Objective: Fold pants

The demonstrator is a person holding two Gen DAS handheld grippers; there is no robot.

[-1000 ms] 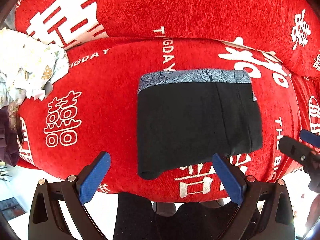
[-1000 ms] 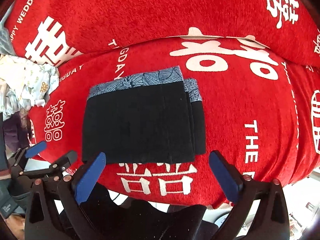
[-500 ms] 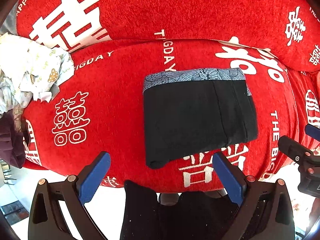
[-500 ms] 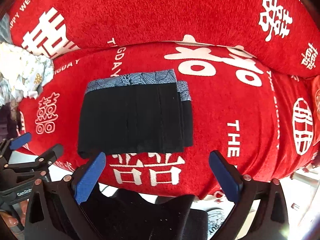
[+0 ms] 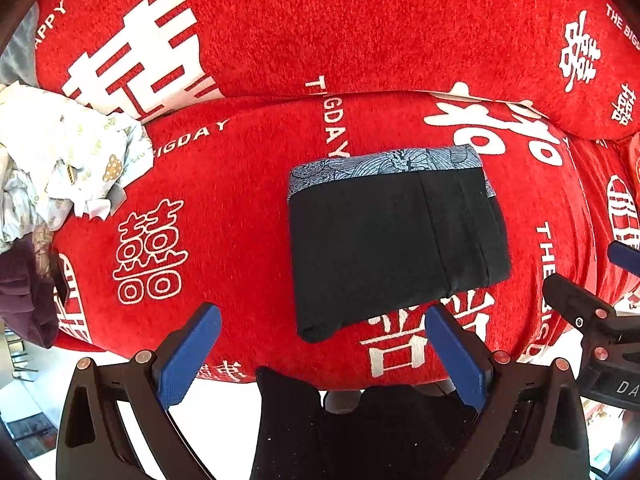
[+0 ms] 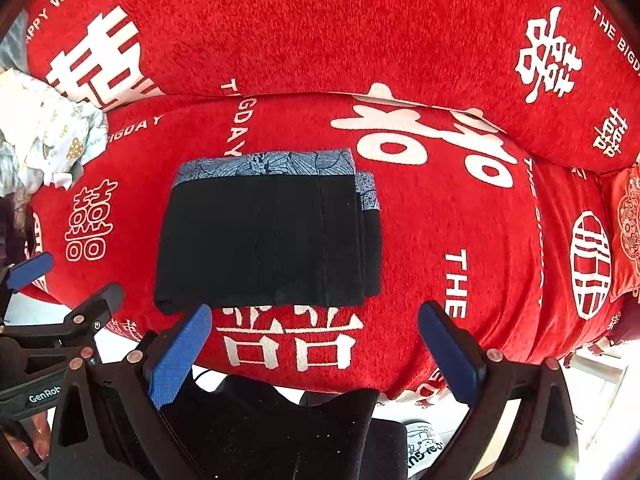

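The black pants point(image 5: 394, 246) with a blue-grey patterned waistband lie folded into a compact rectangle on the red sofa seat point(image 5: 240, 208); they also show in the right wrist view point(image 6: 268, 236). My left gripper point(image 5: 324, 352) is open and empty, held back from the pants over the seat's front edge. My right gripper point(image 6: 316, 350) is open and empty, also back from the pants' near edge. The right gripper's fingers point(image 5: 576, 304) show at the right of the left wrist view, and the left gripper's fingers point(image 6: 92, 312) at the left of the right wrist view.
A heap of white patterned clothes point(image 5: 60, 160) and a dark purple garment point(image 5: 24, 292) lie at the seat's left end. The red backrest cushion point(image 6: 320, 32) rises behind. A red embroidered pillow point(image 6: 624, 236) sits at the far right. The floor lies below the front edge.
Both grippers have drawn back and up from the folded pants, which now look smaller and farther away. The pants have not moved. Both grippers stay open.
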